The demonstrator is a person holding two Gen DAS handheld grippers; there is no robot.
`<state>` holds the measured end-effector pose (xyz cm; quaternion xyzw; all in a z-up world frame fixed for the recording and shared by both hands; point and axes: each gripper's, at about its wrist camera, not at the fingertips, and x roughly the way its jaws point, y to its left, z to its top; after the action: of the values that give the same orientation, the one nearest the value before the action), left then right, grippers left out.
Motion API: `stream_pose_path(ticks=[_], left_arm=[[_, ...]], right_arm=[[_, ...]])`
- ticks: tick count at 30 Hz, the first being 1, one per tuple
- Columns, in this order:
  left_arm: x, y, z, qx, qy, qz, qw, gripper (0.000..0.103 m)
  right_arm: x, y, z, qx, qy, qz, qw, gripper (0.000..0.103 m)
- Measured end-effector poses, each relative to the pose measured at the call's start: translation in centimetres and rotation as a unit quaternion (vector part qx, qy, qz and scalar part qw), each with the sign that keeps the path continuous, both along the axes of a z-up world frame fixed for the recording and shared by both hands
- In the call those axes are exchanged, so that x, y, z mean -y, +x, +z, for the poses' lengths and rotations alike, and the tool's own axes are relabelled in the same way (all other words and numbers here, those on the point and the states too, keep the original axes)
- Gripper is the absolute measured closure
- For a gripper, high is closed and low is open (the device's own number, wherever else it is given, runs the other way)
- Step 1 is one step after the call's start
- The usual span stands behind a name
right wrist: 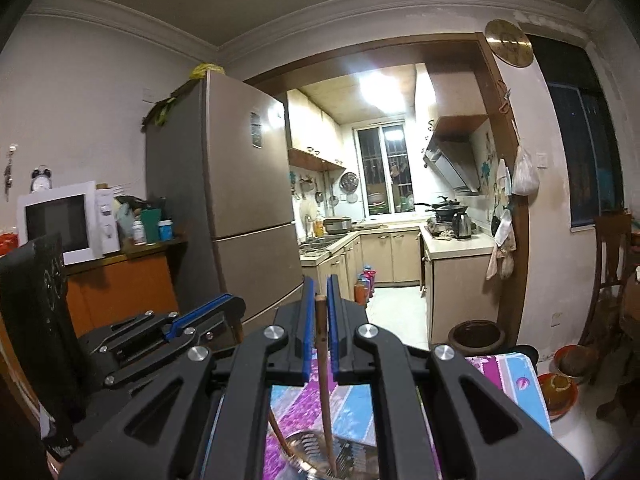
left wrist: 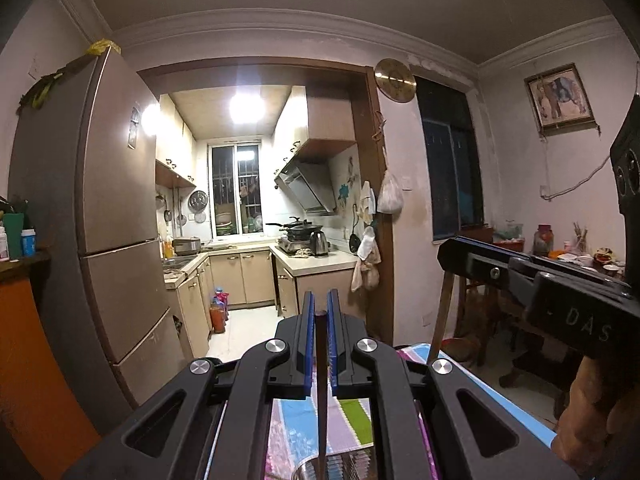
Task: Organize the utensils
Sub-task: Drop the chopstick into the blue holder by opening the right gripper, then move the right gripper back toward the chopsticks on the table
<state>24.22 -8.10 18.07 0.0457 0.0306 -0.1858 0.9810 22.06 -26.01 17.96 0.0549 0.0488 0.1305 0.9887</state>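
My left gripper [left wrist: 321, 312] is shut on a dark wooden chopstick [left wrist: 321, 392] that hangs down between the blue pads toward a metal utensil holder [left wrist: 340, 468] at the bottom edge. My right gripper [right wrist: 320, 300] is shut on a brown wooden chopstick [right wrist: 323, 380] whose lower end reaches into the slotted metal utensil holder [right wrist: 316, 456]. A second chopstick [right wrist: 278, 434] leans in that holder. The right gripper also shows at the right of the left wrist view [left wrist: 480, 256], and the left gripper shows at the left of the right wrist view [right wrist: 208, 312].
A table with a colourful patterned cloth [right wrist: 500, 380] lies below both grippers. A tall fridge [right wrist: 240, 200] stands ahead, a microwave [right wrist: 64, 220] on an orange cabinet to its left, the kitchen doorway beyond. A wooden chair [right wrist: 608, 280] and bowls stand at the right.
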Motion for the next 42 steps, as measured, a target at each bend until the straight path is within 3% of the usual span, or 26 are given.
stream_pose_path(ticks=[6, 12, 23, 26, 28, 29, 33, 37, 39, 41, 42], left_arm=[[-0.1, 3.6, -4.1, -0.037, -0.035, -0.012, 0.9986, 0.096], [-0.2, 4.0, -8.7, -0.047, -0.030, -0.014, 0.9984, 0.096], [-0.9, 2.1, -11.9, -0.052, -0.016, 0.006, 0.9985, 0.095], [-1.8, 0.6, -11.2, -0.035, -0.014, 0.016, 0.9991, 0.094], [-2.9, -0.9, -10.3, -0.020, -0.021, 0.026, 0.9992, 0.086], [-3.8, -1.9, -9.7, -0.011, -0.029, 0.030, 0.9991, 0.081], [-7.6, -6.7, -8.0, 0.023, -0.045, 0.040, 0.9979, 0.080], [-11.5, -11.7, -7.6, 0.044, -0.048, 0.056, 0.9963, 0.072], [-13.7, -14.4, -7.8, 0.056, -0.041, 0.076, 0.9947, 0.066], [-16.0, -17.0, -8.4, 0.060, -0.036, 0.100, 0.9925, 0.059], [-17.1, -18.3, -8.8, 0.057, -0.037, 0.112, 0.9914, 0.057]], right_arm=[[0.0, 3.7, -4.4, -0.022, 0.009, -0.012, 1.000, 0.098], [-1.2, 4.1, -10.0, -0.037, -0.003, -0.020, 0.999, 0.098], [-2.4, 1.0, -10.9, -0.029, -0.021, -0.019, 0.999, 0.098], [-1.8, -1.2, -9.7, -0.006, -0.029, -0.025, 0.999, 0.097], [-0.8, -3.2, -8.6, 0.009, -0.032, -0.027, 0.999, 0.097], [0.0, -4.7, -8.1, 0.018, -0.030, -0.028, 0.999, 0.097], [3.7, -9.8, -6.8, 0.034, -0.025, -0.046, 0.998, 0.097], [7.7, -16.0, -6.6, 0.041, -0.029, -0.083, 0.995, 0.097], [9.2, -19.2, -7.1, 0.039, -0.035, -0.107, 0.993, 0.093], [10.1, -21.4, -8.0, 0.031, -0.038, -0.123, 0.991, 0.076], [10.4, -22.6, -8.7, 0.024, -0.038, -0.129, 0.991, 0.073]])
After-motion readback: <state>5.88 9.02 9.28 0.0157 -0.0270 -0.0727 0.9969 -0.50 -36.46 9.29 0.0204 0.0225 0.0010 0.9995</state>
